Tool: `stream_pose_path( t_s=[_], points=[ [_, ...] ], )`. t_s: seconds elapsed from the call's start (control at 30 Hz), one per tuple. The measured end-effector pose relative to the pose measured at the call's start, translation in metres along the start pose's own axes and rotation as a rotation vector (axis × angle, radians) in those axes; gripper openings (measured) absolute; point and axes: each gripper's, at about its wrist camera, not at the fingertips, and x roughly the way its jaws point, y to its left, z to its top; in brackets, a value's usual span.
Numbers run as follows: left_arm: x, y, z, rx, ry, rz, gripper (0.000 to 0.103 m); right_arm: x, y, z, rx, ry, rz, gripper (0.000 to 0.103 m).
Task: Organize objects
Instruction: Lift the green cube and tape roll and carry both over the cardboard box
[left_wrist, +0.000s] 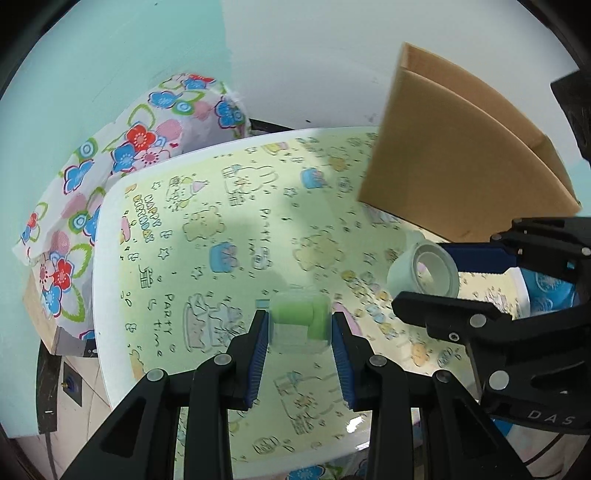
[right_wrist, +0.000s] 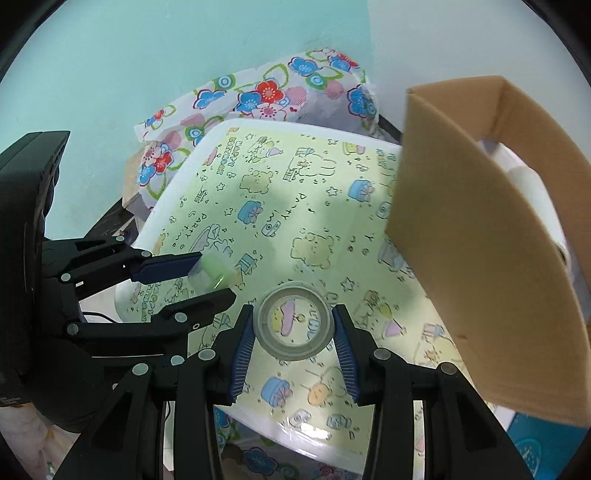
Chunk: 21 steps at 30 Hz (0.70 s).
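Note:
My left gripper (left_wrist: 300, 325) is shut on a small clear box with green and white contents (left_wrist: 300, 323), held above the table; it also shows in the right wrist view (right_wrist: 212, 275). My right gripper (right_wrist: 293, 325) is shut on a roll of clear tape (right_wrist: 293, 325), also held above the table; the roll shows in the left wrist view (left_wrist: 424, 275), to the right of my left gripper. An open cardboard box (right_wrist: 491, 236) stands at the right, with white items inside (right_wrist: 532, 184).
The table (left_wrist: 177, 229) has a yellow-green party-print cover with a white rim. A floral cloth (left_wrist: 122, 147) is bunched behind it at the left, against a teal wall. The cardboard box (left_wrist: 454, 147) stands on the table's far right.

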Motion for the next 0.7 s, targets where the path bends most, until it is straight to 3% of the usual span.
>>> stream_pose_path(
  t_s=[0.7],
  points=[
    [-0.044,-0.073,0.016,0.140,-0.076,0.010,0.034,-0.065,-0.040,-0.023,0.035,-0.086,-0.032,0.045]
  ],
)
